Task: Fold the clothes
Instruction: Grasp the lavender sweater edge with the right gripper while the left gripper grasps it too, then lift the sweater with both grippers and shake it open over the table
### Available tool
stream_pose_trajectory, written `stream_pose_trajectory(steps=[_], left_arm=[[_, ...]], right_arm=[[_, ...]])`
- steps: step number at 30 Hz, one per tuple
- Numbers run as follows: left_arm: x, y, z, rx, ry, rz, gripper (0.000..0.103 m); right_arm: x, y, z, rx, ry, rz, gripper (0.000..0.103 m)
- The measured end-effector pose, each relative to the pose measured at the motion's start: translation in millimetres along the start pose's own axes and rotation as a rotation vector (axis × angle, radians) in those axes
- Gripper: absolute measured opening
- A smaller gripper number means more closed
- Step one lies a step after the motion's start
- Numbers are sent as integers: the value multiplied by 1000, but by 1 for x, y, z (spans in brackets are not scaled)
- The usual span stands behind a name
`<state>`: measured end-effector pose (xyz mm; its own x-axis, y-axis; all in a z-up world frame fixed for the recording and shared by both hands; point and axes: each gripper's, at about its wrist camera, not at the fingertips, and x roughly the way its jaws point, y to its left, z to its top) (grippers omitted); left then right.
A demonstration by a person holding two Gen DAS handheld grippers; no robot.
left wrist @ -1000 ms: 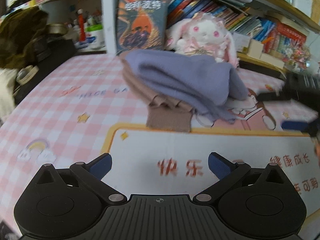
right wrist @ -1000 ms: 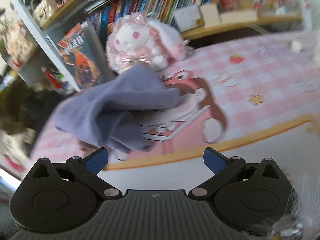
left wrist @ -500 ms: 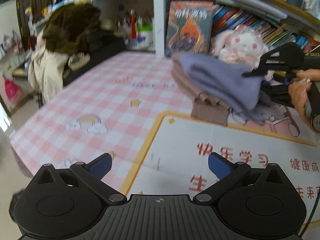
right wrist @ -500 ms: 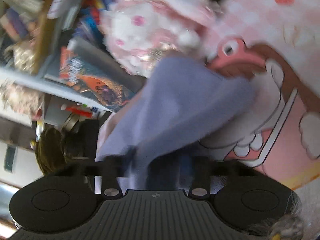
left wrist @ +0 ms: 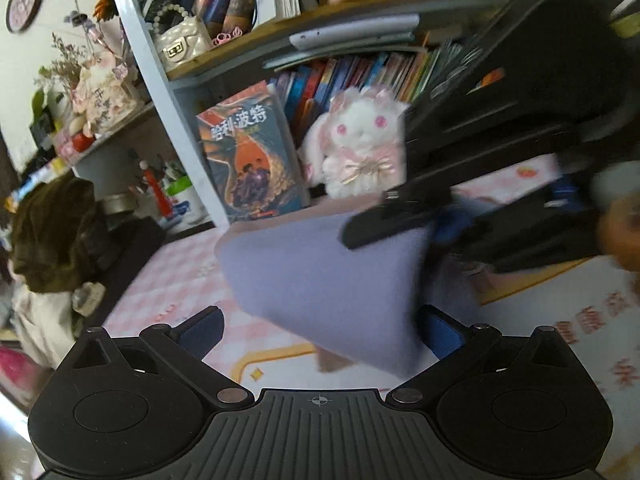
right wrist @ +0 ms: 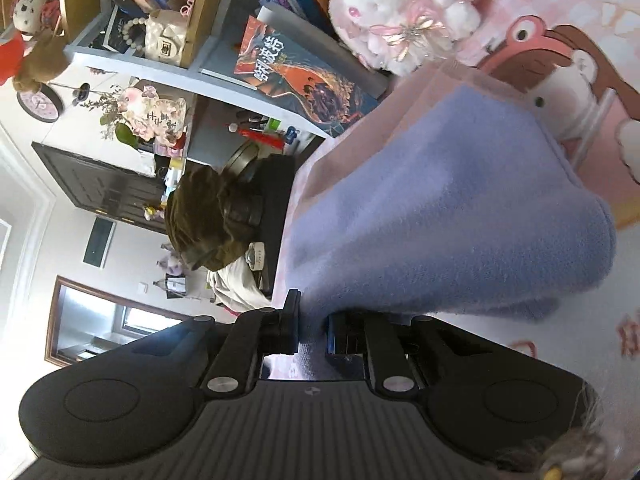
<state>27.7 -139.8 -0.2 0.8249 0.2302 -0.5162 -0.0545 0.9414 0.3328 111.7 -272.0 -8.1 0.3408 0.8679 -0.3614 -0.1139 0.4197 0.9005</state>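
- Your fold has barely begun, by my reading: the lavender garment (right wrist: 448, 216) hangs as one bunched drape lifted off the pink checked table cover (left wrist: 176, 284), with no flat panel or crease showing anywhere.
- Under it a pinkish-brown garment (right wrist: 352, 148) is bunched too, with a strip of it peeking out below the lavender cloth in the left view; you still have both pieces to spread and fold.
- Your right gripper (right wrist: 312, 332) is pinching a gathered edge of the lavender garment; its jaws have just closed onto the cloth, which runs between the pads.
- That right gripper looks rolled well onto its side, since the shelf and table run tilted through its view, and in the left view it reaches in from the right above the cloth.
- Your left gripper (left wrist: 320, 328) has its jaws spread wide and grips nothing; the hanging lavender fold sits between the fingers, though I can't tell whether it touches them.
- The white plush rabbit (left wrist: 360, 144) and the standing book (left wrist: 252, 152) sit just behind the clothes.
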Motion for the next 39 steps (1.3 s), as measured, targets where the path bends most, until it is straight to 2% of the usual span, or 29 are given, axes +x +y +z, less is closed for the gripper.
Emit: stream_pose_trajectory(steps=[2,3,4,5,6,7,8,15,17,19,22,25,30,33,35,36,37,39], left_arm=[[8,-4,2,7,6,19,99],[9,-4,1,7,6,6,85],[8,-3,0,9,10,-12,59],[7,-2,0,10,15,-23,39],[5,0,-1,7,19,-23,35],[4,2,-1,0,19,-23,31],[2,5,-2,-8,19,-26,29],[-8,11,-5,-3,17,-38,18],[-11,14,-6,1,15,-39,13],[-12,17,-5,4,17,-49,9],[-17,22,2,-3,7,-110,8],[-36,25,25,-13,-89,-254,8],[-88,28,85,-48,-390,-564,8],[-122,50,117,-156,-603,-755,8],[-142,72,128,-239,-748,-856,8],[-149,81,129,-272,-795,-890,8],[-153,90,129,-301,-825,-910,8],[-149,100,121,-332,-803,-893,8]], right_arm=[[-7,-5,-4,6,-8,-2,12],[-9,-10,-3,26,-18,-8,12],[-11,-16,-1,48,-27,-15,16],[-13,-22,0,70,-37,-22,19],[-16,-28,1,100,-48,-49,31],[-17,-34,1,130,-53,-77,48],[-19,-42,1,164,-57,-98,53],[-17,-99,2,456,-112,-107,53],[-14,-109,1,513,-111,-109,47],[-13,-110,1,515,-121,-86,23],[-20,-99,11,425,-142,-26,13],[-48,-77,30,313,-223,67,12],[-127,-9,72,88,-494,249,11],[-170,49,94,-54,-626,436,11],[-191,97,102,-191,-661,554,11],[-196,119,103,-257,-656,608,11],[-200,142,104,-323,-648,661,11],[-190,163,107,-368,-608,689,11]])
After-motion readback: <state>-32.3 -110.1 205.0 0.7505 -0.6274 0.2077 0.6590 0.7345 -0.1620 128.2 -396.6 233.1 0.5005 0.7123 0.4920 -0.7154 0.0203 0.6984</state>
